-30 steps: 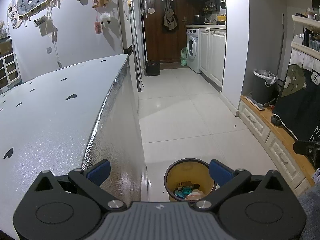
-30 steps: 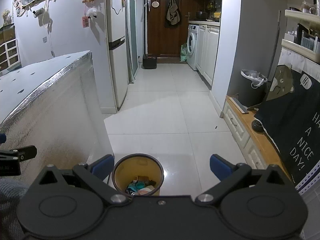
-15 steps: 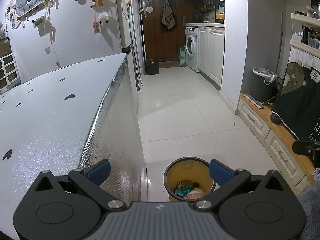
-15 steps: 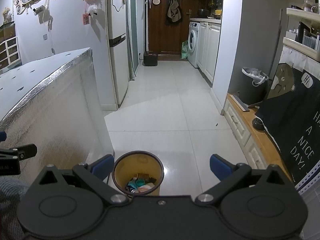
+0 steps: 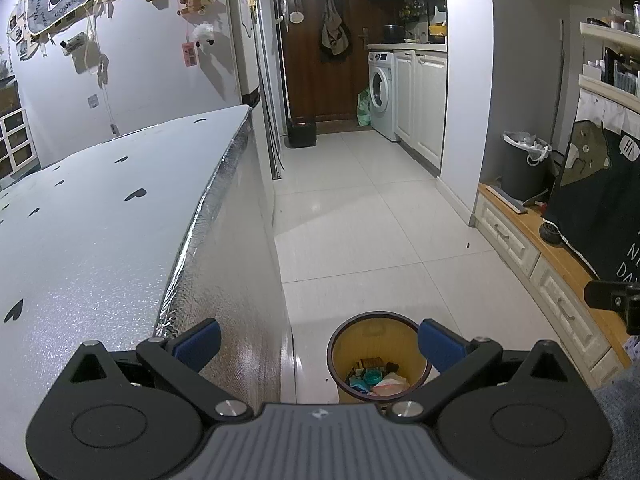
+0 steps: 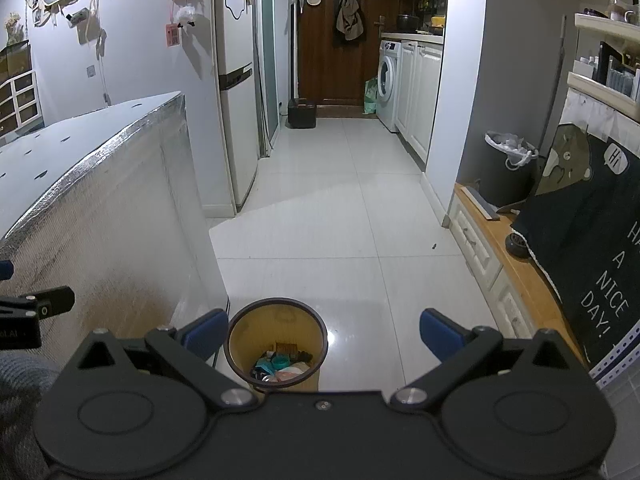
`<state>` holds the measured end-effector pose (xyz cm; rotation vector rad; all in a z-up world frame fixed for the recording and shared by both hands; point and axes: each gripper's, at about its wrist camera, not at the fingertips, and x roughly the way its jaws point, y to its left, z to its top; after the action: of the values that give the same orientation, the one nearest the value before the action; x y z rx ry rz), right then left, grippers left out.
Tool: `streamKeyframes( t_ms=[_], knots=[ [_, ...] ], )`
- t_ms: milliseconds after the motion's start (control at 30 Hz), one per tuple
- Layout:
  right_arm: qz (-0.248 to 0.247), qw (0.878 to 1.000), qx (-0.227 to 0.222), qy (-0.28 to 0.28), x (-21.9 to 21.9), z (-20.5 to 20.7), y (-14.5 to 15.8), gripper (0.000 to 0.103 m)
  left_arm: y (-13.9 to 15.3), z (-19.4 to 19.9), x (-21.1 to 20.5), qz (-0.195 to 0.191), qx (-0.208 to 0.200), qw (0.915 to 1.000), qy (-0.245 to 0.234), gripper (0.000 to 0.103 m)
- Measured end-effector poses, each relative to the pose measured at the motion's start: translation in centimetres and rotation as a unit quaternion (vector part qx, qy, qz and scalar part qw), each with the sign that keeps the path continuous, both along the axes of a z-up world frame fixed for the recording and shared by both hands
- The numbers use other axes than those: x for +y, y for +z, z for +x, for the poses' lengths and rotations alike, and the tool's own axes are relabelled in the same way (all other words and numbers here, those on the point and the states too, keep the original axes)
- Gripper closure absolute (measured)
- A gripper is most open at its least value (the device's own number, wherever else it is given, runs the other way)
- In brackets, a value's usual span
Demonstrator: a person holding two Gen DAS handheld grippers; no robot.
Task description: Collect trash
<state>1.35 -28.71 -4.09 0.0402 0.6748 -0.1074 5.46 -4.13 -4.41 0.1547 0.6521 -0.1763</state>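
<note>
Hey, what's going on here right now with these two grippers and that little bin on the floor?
A person holds two grippers above a small yellow trash bin on the tiled floor, beside a foil-covered table. The left gripper and the right gripper are both open and hold nothing. The bin already has wrappers and other scraps at the bottom. No loose trash shows on the tabletop or the nearby floor.

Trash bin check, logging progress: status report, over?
Left hand-held gripper open, empty. Right hand-held gripper open, empty. Yellow trash bin on floor beside foil-covered table, litter inside. Nothing in the way.
</note>
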Motion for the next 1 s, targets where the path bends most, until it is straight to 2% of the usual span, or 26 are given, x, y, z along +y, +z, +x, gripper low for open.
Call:
streamKeyframes(
  t_ms=[1000],
  knots=[
    [0.000,1.000,0.003,0.000,-0.14,0.05,-0.29,0.000,-0.10,0.01,0.09,0.002,0.001,1.0000,-0.003,0.000]
  ],
)
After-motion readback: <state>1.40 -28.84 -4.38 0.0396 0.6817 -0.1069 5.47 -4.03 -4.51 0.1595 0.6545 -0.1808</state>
